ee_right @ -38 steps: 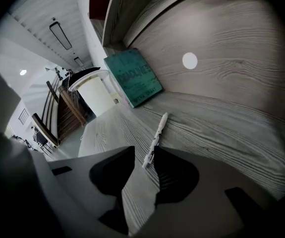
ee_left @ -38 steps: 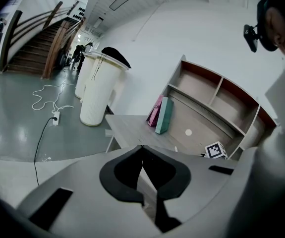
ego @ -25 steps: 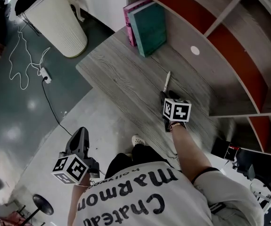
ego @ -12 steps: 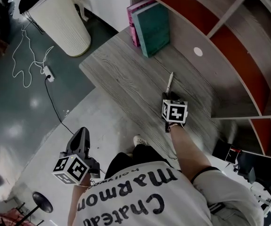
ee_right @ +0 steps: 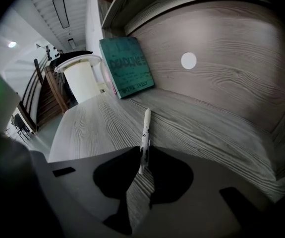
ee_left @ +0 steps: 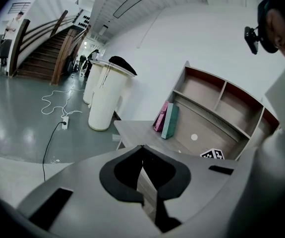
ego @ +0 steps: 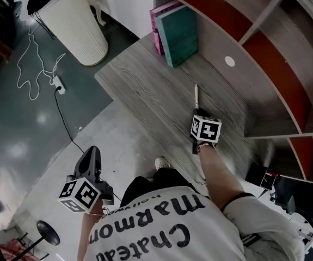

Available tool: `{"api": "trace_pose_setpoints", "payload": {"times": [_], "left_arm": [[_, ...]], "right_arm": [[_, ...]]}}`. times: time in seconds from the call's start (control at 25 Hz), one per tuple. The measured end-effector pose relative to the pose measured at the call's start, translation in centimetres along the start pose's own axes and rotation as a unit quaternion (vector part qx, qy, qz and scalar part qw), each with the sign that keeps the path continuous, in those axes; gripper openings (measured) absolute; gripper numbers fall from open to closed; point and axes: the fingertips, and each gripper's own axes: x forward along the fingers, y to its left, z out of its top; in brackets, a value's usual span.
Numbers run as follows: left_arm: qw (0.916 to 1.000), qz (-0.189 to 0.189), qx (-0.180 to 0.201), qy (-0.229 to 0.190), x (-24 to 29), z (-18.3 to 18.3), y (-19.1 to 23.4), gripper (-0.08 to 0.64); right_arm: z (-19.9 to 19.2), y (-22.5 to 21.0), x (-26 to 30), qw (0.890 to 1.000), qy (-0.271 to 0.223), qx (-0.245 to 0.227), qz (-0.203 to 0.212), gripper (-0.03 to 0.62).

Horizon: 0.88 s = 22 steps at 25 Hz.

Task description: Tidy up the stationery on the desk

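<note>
My right gripper has its jaws pinched on the near end of the pen — the slim white barrel, with small dark marks, sticks out ahead of the tips over the desk, a grey top with heavy wood grain. My left gripper hangs off the desk's side above the floor, jaws together on nothing. A teal book leans at the back — its cover print is too blurred for me to read.

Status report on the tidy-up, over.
Right gripper shut on slim white pen at grey wood-grain desk. Left gripper shut, empty, off the desk. Teal book stands ahead, apart.
</note>
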Motion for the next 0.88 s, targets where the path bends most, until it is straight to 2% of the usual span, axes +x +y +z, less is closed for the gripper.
{"api": "trace_pose_setpoints", "payload": {"times": [0.4,0.64,0.88], "left_arm": [[0.9993,-0.037,0.010,0.000,0.2,0.2,-2.0,0.015],[0.9977,-0.063,0.023,0.004,-0.3,0.0,-3.0,0.015],[0.9941,-0.101,0.039,0.002,-1.1,-0.1,-4.8,0.015]], "right_arm": [[-1.7,-0.4,-2.5,1.000,-0.004,0.018,0.001,0.064],[-1.4,-0.9,-5.7,0.999,-0.033,0.036,0.006,0.064],[0.2,-0.7,-10.2,0.995,-0.083,0.052,0.024,0.064]]}}
